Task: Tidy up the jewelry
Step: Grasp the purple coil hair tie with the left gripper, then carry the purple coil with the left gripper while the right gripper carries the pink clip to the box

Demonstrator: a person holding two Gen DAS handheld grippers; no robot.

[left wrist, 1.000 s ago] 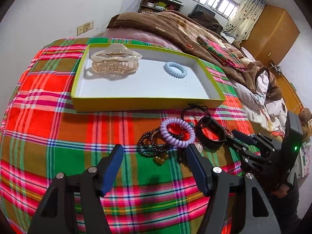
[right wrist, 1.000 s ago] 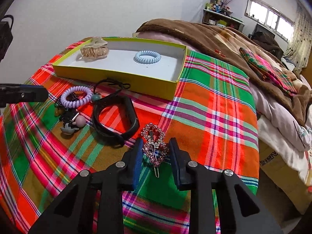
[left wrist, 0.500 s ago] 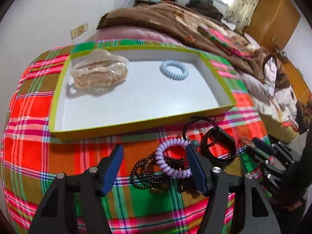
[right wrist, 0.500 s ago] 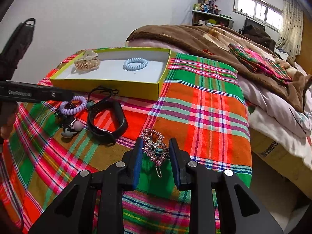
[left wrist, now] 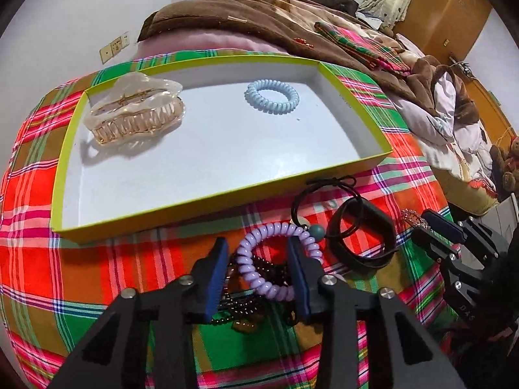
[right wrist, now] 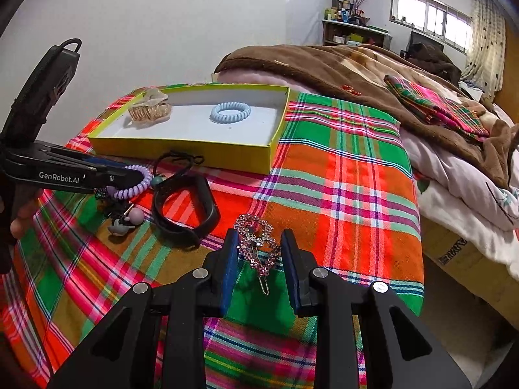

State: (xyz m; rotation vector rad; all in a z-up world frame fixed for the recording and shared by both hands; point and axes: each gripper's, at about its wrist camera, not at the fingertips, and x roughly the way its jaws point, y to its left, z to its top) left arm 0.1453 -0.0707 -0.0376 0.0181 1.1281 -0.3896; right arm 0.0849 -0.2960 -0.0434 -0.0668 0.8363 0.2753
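A yellow-rimmed white tray (left wrist: pixel 227 194) (right wrist: pixel 227 154) holds a clear claw clip (left wrist: pixel 133 113) and a pale blue coil tie (left wrist: pixel 271 96). In front of it lies a pile: a purple coil tie (left wrist: pixel 275 259) (right wrist: pixel 131 184), dark bead bracelets (left wrist: pixel 233 304), a black band (left wrist: pixel 360 236) (right wrist: pixel 185 207) and a thin black elastic (left wrist: pixel 324 191). My left gripper (left wrist: pixel 258 278) is partly closed around the purple coil tie, pads beside it. My right gripper (right wrist: pixel 259 259) holds a rhinestone hair clip (right wrist: pixel 258 246) between its pads, above the plaid cloth.
The plaid cloth (right wrist: pixel 340 178) covers a bed. A brown blanket (right wrist: pixel 324 64) and bedding lie behind and to the right. A small pink and grey charm (right wrist: pixel 128 218) sits by the pile. The bed edge drops off on the right.
My left gripper moved forward and down over the pile and narrowed around the purple coil tie. My right gripper lifted slightly with the rhinestone clip still between its pads.
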